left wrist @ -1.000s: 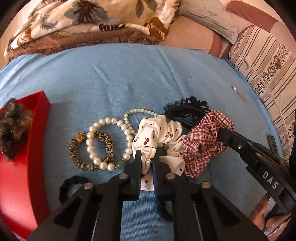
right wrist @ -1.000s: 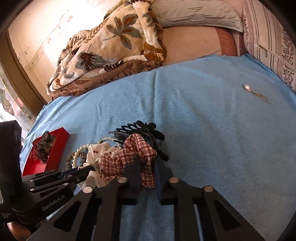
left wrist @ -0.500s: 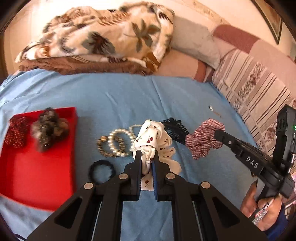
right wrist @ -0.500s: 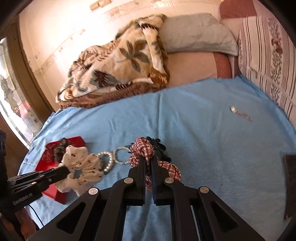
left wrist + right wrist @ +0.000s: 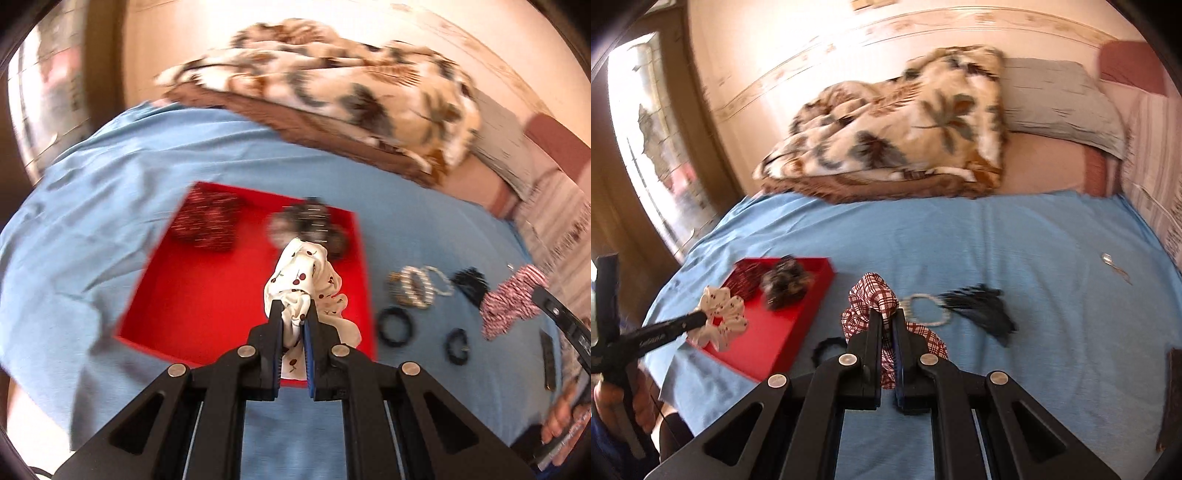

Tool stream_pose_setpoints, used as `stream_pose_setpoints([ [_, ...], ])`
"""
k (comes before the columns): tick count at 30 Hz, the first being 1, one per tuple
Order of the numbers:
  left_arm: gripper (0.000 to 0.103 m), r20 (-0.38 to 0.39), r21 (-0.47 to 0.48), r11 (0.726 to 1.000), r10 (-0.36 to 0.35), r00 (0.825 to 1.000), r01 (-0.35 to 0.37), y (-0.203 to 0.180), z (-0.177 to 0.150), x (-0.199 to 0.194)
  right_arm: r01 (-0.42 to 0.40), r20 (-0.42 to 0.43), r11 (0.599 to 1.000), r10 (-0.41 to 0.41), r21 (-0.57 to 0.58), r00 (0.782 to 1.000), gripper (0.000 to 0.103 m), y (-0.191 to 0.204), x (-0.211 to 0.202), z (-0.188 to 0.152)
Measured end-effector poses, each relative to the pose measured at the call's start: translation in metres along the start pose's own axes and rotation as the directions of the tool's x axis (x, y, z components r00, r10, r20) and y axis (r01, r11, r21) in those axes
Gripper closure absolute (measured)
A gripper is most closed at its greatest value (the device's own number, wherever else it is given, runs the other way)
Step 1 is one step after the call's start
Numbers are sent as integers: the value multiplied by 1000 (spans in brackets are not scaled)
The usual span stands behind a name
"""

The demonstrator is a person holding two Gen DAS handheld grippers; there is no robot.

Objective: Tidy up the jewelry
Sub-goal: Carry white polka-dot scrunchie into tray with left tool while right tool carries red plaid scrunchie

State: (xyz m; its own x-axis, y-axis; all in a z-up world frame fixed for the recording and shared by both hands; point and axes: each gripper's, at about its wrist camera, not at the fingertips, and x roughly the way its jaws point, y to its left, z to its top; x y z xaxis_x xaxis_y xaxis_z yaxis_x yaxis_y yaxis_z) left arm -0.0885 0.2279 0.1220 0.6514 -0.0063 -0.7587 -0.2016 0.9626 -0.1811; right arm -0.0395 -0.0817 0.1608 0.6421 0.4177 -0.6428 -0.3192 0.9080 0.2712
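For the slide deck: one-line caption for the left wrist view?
Left gripper holds a cherry-print scrunchie over the red tray, which already holds two scrunchies.

White scrunchie [image 5: 310, 280]: soft printed cloth. Plaid scrunchie [image 5: 875, 299]: woven cloth. Tray [image 5: 207, 295]: smooth matt red. Bedsheet [image 5: 997, 240]: matt blue cloth. Blanket [image 5: 905, 140]: plush. Fingers [image 5: 275, 332]: matt black plastic.

No legible txt, all blurred.
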Motion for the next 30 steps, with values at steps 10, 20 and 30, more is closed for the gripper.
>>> stream_pose_setpoints([
  [10,93,-44,-67,994,89,995,-92,64,5,35,-156,-118,986,149,-53,982,97,78,62,6],
  [20,93,-73,-53,983,171,983,-175,90,20,74,-314,-250,949,305,2,919,97,140,148,9],
  [30,91,-72,-51,982,178,981,-182,101,19,81,-294,-327,955,293,49,898,97,161,212,7],
])
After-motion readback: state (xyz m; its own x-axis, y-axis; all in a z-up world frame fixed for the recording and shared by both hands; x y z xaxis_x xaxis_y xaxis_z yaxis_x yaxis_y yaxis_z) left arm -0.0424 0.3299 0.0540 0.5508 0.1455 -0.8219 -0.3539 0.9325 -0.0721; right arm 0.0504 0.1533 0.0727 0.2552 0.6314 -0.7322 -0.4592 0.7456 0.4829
